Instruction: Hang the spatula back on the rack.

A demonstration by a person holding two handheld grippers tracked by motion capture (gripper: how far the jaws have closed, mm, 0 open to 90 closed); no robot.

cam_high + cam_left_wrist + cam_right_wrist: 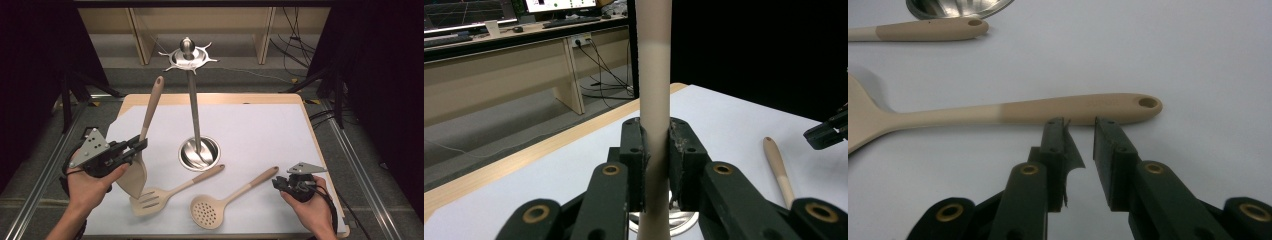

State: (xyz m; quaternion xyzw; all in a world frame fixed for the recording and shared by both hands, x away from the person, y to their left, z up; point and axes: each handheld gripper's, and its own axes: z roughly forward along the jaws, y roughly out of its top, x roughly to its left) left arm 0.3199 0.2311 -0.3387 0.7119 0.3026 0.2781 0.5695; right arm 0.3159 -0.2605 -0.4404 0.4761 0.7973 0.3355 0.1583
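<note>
While left gripper [134, 148] clamps spatula [136, 176] handle upright, right gripper [278, 183] jaws gape empty by skimmer [227, 199]; next, hook spatula on rack [189, 56].

Matt utensils, polished steel, black plastic tools

I see the spatula [142, 145] clamped in my left tool [656, 150] as matt, smooth, two-tone beige, silicone-like; the skimmer [220, 202] just ahead of my right tool [1080, 131] and the slotted turner [165, 194] look alike. The rack [195, 107] beyond them is glossy, mirror-bright metal. My counter [260, 135] wears a smooth white matt sheet over pale wood edging. Tool pads look scuffed, rough black plastic.
</note>
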